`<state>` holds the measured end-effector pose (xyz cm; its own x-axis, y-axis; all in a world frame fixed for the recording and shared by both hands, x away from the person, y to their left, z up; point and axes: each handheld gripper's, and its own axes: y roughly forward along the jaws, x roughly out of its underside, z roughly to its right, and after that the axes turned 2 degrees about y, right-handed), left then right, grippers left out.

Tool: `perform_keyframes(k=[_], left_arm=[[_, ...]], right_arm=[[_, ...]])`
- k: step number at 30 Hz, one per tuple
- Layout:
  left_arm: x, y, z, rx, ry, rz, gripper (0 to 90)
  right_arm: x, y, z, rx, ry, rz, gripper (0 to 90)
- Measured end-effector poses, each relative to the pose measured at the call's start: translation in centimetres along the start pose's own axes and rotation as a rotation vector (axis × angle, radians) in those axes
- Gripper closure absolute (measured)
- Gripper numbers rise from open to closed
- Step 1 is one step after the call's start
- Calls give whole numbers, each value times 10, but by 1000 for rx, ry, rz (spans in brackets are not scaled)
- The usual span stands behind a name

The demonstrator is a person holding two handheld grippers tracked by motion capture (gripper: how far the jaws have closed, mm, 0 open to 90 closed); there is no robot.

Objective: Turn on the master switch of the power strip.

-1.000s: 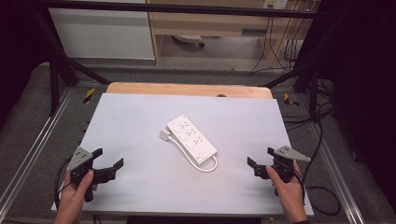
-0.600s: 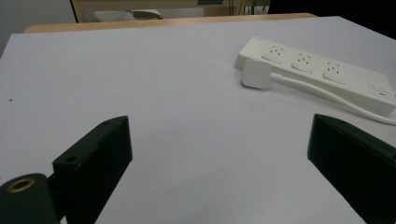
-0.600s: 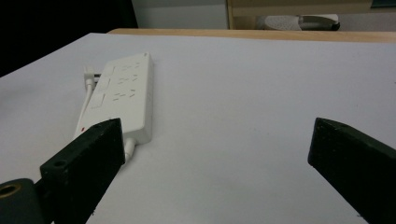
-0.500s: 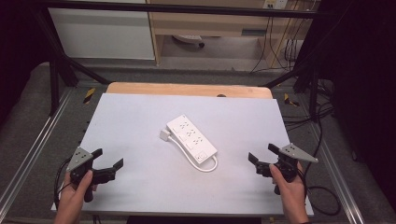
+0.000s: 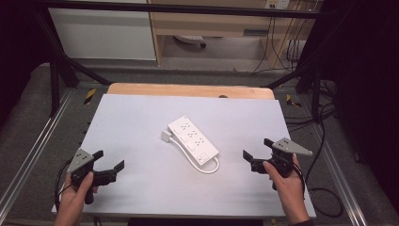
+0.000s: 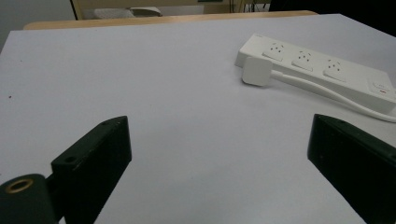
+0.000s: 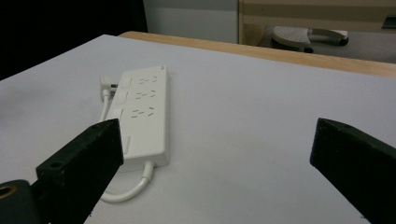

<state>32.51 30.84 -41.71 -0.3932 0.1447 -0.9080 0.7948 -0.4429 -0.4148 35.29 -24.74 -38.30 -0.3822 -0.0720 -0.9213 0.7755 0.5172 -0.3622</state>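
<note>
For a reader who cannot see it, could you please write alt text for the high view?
A white power strip lies diagonally at the middle of a pale table, its cord looped at the near end and its plug beside the far end. A person's hands hold an open left gripper and open right gripper near the table's front corners, both apart from the strip.

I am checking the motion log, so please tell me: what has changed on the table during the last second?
Very little. The right gripper shifted slightly along the table's right edge, jaws open and empty. The left gripper stayed in place, also open. The power strip and its plug did not move; nothing was grasped or released.
</note>
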Motion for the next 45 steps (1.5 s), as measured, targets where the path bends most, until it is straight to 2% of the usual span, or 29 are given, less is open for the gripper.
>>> perform_keyframes(k=[7,14,16,18,19,20,21,23,27,28,34,40,41,42,45], left_arm=[[0,0,0,0,-3,0,56],[0,0,0,3,-2,1,55],[0,0,0,5,-2,-2,56],[0,0,1,4,-2,-3,55],[0,0,1,4,-2,-3,56],[0,0,0,5,-2,-2,56],[0,0,0,5,-2,-2,56],[0,0,0,5,3,-6,56],[0,0,0,4,6,-7,56],[0,0,0,4,6,-7,56],[0,0,0,2,6,-9,56],[0,0,0,3,6,-8,56],[0,0,0,3,6,-8,56],[1,0,0,2,5,-8,56],[1,0,-1,2,3,-8,56]], right_arm=[[-9,10,-6,-18,-10,8,56],[-14,16,-11,-21,-19,20,45],[-16,18,-12,-22,-16,24,69],[-18,19,-12,-21,-16,28,146],[-18,19,-12,-21,-16,28,146],[-19,19,-12,-29,-3,42,230],[-19,19,-12,-29,-3,42,230],[-21,21,-11,-20,1,46,319],[-24,23,-12,-12,-10,43,454],[-24,23,-12,-12,-10,43,454],[-28,28,-19,-22,-40,64,648],[-31,33,-24,-36,-57,79,784],[-31,33,-24,-36,-57,79,784],[-31,35,-26,-34,-63,84,825],[-32,39,-29,-37,-74,82,859]])
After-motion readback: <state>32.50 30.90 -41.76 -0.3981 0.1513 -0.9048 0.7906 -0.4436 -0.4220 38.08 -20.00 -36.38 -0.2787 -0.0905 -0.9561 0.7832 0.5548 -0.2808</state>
